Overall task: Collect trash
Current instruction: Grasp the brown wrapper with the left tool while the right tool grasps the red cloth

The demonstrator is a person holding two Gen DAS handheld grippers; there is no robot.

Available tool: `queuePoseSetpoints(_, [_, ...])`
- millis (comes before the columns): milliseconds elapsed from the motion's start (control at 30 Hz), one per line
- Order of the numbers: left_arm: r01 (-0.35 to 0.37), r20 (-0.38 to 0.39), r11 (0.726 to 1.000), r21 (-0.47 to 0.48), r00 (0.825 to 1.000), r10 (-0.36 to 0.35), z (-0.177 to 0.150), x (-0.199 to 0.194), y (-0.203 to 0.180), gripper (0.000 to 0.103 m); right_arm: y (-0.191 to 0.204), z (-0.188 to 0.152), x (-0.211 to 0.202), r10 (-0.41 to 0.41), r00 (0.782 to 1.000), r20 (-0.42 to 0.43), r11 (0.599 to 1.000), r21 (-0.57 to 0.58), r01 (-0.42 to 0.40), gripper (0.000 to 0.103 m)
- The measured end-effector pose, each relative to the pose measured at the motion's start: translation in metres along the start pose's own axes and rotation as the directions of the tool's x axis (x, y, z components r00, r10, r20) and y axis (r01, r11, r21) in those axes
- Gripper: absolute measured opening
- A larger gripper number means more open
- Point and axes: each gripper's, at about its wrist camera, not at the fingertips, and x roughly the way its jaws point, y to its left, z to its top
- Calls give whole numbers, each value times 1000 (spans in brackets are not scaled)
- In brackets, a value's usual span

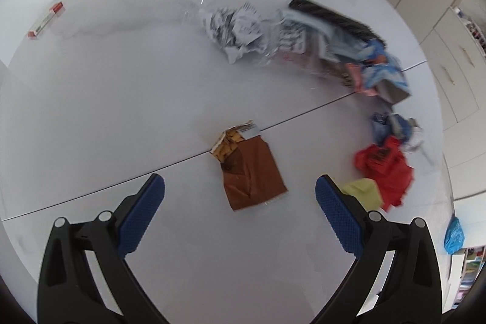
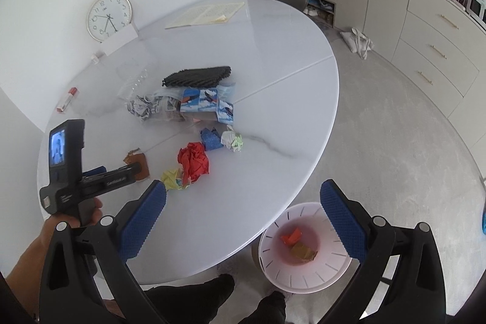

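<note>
Nearest trash: a brown snack wrapper [image 1: 249, 172], torn open at its far end, lies flat on the bench [image 1: 121, 99] across the seam, directly ahead of the left hand-held gripper [image 1: 240, 190] and between its two fingers' lines.
Left hand-held gripper: released, blue pads spread wide, nothing in them; it hovers just short of the wrapper, and the right wrist view shows it held low over the bench by a hand [image 2: 88, 211].
Right hand-held gripper [image 2: 243, 196]: released and empty too, held out over the bench edge above the bin.
Other trash on the bench: a red crumpled paper [image 2: 194, 161] touching a yellow crumpled paper [image 2: 174, 179]; a blue crumpled paper [image 2: 211, 138] beside a white-green paper ball [image 2: 232, 138]; further off, a crumpled newspaper [image 2: 141, 108], blue printed cartons [image 2: 209, 105], a clear plastic tray [image 2: 136, 78] and a black textured mat [image 2: 197, 76].
Bin: a pink waste basket [image 2: 306, 281] stands on the floor just beside the bench edge.
Done: two pieces appear to sit inside it, one red and one tan.
Left: most of the work, judging by the pile; the wrapper looks like the next pick.
</note>
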Motion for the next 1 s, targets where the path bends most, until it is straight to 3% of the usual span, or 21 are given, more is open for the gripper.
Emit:
queuePoseSetpoints(167, [-9, -29, 1000, -12, 1000, 9, 6, 26, 4, 95, 7, -4, 16, -18, 999, -36, 1000, 18, 19, 101])
queuePoseSetpoints(367, [-9, -28, 1000, 12, 1000, 9, 8, 31, 7, 83, 16, -3, 30, -25, 998, -59, 999, 21, 26, 101])
queuePoseSetpoints(833, [12, -17, 1000, 22, 1000, -11, 23, 26, 27, 32, 39, 3, 58, -17, 997, -80, 1000, -27, 15, 101])
queuePoseSetpoints(1000, [23, -26, 1000, 16, 999, -23, 25, 24, 29, 30, 45, 8, 80, 21, 995, -99, 999, -30, -24, 100])
